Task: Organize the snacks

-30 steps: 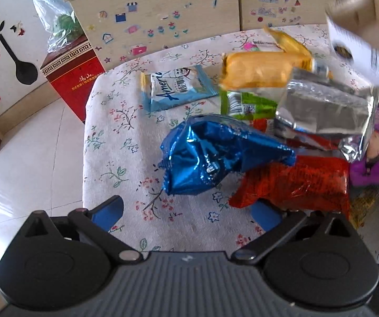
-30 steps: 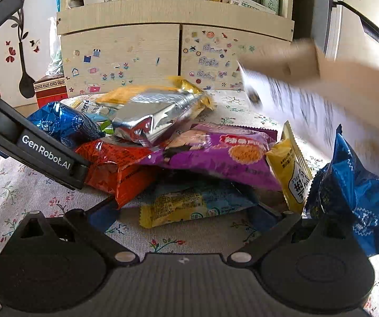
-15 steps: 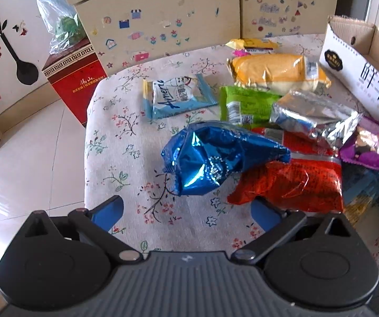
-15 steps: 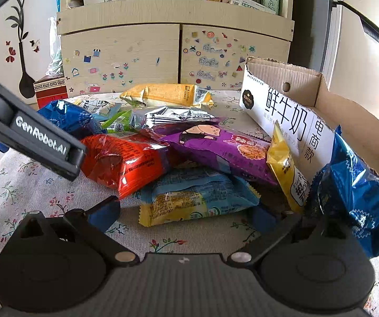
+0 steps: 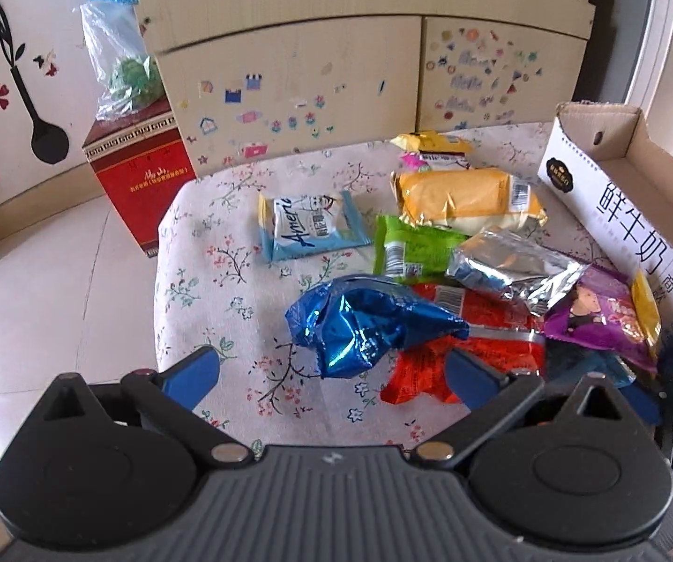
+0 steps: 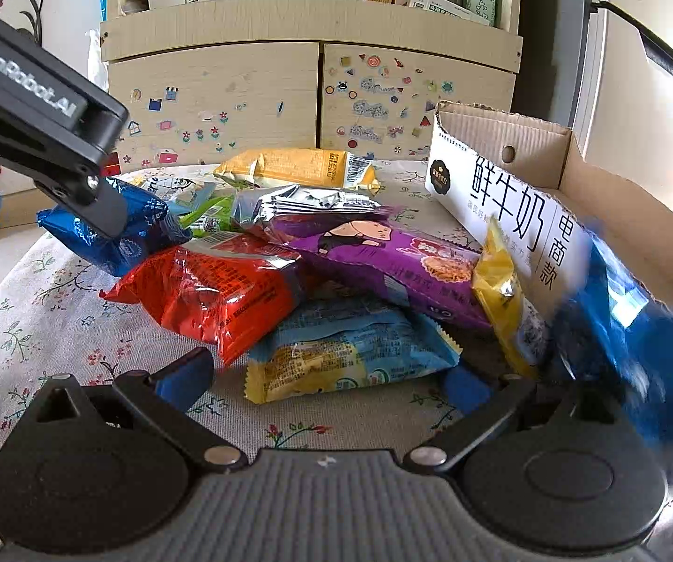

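the left gripper (image 5: 332,372) hangs over the flowered tablecloth (image 5: 224,281) with its blue-tipped fingers (image 5: 193,374) spread wide and nothing between them. just ahead of it lies a crumpled blue foil bag (image 5: 364,323), overlapping a red packet (image 5: 467,346). the right gripper (image 6: 332,377) has its jaws apart too, empty, low over the near edge of the pile; a light blue and yellow packet (image 6: 346,351) lies straight in front of it.

the snacks sit heaped in the middle of the table: a purple packet (image 6: 383,253) rests across the red one and the light blue and yellow one, a silver foil bag (image 5: 514,267) lies on top behind it, a green packet (image 5: 407,248) and an orange-yellow packet (image 5: 467,196) lie farther back, and a pale blue sachet (image 5: 308,227) lies flat by itself to the left. a small yellow packet (image 6: 505,299) leans against the side of an open cardboard box (image 6: 524,206) printed with chinese characters, which stands at the right of the table. a blurred blue bag (image 6: 631,323) shows at the box's near corner; whether it is inside or outside i cannot tell. a cabinet (image 6: 261,93) covered in stickers stands behind.
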A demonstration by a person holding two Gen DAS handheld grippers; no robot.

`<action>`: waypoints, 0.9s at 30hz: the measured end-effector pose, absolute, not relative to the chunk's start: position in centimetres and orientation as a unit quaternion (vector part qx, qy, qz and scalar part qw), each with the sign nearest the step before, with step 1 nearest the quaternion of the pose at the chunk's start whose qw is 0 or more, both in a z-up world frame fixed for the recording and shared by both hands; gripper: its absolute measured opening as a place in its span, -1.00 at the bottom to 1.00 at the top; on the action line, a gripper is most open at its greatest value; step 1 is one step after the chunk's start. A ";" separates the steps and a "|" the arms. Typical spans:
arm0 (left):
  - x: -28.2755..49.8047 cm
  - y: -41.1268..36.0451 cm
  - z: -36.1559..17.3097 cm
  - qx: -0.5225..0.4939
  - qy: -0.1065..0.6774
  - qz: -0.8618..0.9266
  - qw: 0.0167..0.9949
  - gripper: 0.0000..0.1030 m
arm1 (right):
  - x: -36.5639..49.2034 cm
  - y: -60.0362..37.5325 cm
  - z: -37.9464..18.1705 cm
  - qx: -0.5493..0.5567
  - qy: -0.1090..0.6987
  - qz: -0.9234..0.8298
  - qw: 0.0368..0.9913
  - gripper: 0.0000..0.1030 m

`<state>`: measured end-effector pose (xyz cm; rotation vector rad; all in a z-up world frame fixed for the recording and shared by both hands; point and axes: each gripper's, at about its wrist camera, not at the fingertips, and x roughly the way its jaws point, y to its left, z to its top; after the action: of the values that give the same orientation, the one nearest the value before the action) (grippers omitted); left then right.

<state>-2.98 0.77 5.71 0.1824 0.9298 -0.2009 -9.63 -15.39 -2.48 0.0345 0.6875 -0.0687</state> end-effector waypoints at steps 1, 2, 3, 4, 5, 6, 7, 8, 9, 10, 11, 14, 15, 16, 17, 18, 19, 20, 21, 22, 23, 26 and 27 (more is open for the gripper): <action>-3.0 0.8 5.8 0.087 0.446 -0.098 0.885 0.98 | -9.6 -15.4 -2.5 0.017 0.337 -0.034 0.941 1.00; -3.0 0.9 5.9 0.086 0.446 -0.099 0.885 0.98 | -9.6 -15.4 -2.5 0.017 0.337 -0.034 0.941 1.00; -3.0 0.9 6.0 0.083 0.446 -0.100 0.885 0.98 | -9.6 -15.4 -2.5 0.017 0.337 -0.034 0.941 1.00; -3.0 1.0 6.1 0.081 0.446 -0.100 0.886 0.98 | -9.6 -15.4 -2.5 0.017 0.337 -0.034 0.941 1.00; -3.1 1.1 6.1 0.080 0.446 -0.100 0.886 0.98 | -9.6 -15.4 -2.5 0.017 0.337 -0.034 0.941 1.00; -3.1 1.1 6.2 0.079 0.445 -0.101 0.887 0.98 | -9.6 -15.4 -2.5 0.017 0.337 -0.034 0.941 1.00; -3.2 1.0 6.3 0.078 0.444 -0.102 0.887 0.98 | -9.6 -15.4 -2.5 0.017 0.337 -0.034 0.941 1.00; -3.3 1.0 6.3 0.077 0.443 -0.104 0.887 0.98 | -9.6 -15.4 -2.5 0.017 0.337 -0.034 0.941 1.00; -3.4 0.9 6.4 0.075 0.443 -0.107 0.887 0.98 | -9.6 -15.4 -2.5 0.017 0.337 -0.034 0.941 1.00; -3.4 0.9 6.5 0.073 0.443 -0.109 0.887 0.98 | -9.6 -15.4 -2.5 0.017 0.337 -0.034 0.941 1.00; -3.6 0.9 6.7 0.071 0.443 -0.113 0.887 0.98 | -9.6 -15.4 -2.5 0.017 0.337 -0.034 0.941 1.00; -3.7 0.9 7.0 0.061 0.443 -0.120 0.886 0.98 | -9.6 -15.4 -2.5 0.017 0.337 -0.034 0.941 1.00; -3.8 0.8 7.1 0.059 0.443 -0.121 0.886 0.98 | -9.6 -15.4 -2.5 0.016 0.337 -0.034 0.941 1.00; -3.8 0.8 7.2 0.057 0.443 -0.121 0.887 0.98 | -9.6 -15.3 -2.5 0.015 0.337 -0.035 0.941 1.00; -3.8 0.8 7.2 0.057 0.442 -0.121 0.887 0.98 | -9.6 -15.3 -2.5 0.016 0.337 -0.035 0.941 1.00; -3.9 0.8 7.2 0.057 0.442 -0.121 0.887 0.98 | -9.6 -15.3 -2.5 0.017 0.337 -0.036 0.941 1.00; -3.9 0.8 7.2 0.058 0.442 -0.120 0.887 0.98 | -9.6 -15.3 -2.5 0.016 0.337 -0.036 0.941 1.00; -3.9 0.8 7.2 0.059 0.442 -0.119 0.887 0.98 | -9.6 -15.3 -2.5 0.016 0.337 -0.036 0.941 1.00; -3.9 0.8 7.2 0.059 0.442 -0.118 0.887 0.98 | -9.6 -15.2 -2.5 0.015 0.338 -0.038 0.940 1.00; -3.8 0.8 7.1 0.059 0.443 -0.117 0.887 0.98 | -9.6 -15.1 -2.4 0.015 0.338 -0.041 0.940 1.00; -3.8 0.9 7.0 0.059 0.445 -0.116 0.886 0.98 | -9.7 -15.2 -2.4 0.016 0.339 -0.042 0.940 1.00; -3.7 0.9 6.9 0.061 0.449 -0.114 0.884 0.98 | -10.1 -15.3 -2.0 0.012 0.359 -0.023 0.933 1.00; -3.7 0.8 6.8 0.061 0.449 -0.114 0.884 0.98 | -10.1 -15.5 -1.7 0.017 0.374 -0.015 0.927 1.00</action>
<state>-3.74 0.84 6.85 0.1277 0.9352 -0.2376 -10.11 -15.49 -1.74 0.0343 0.7668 -0.0313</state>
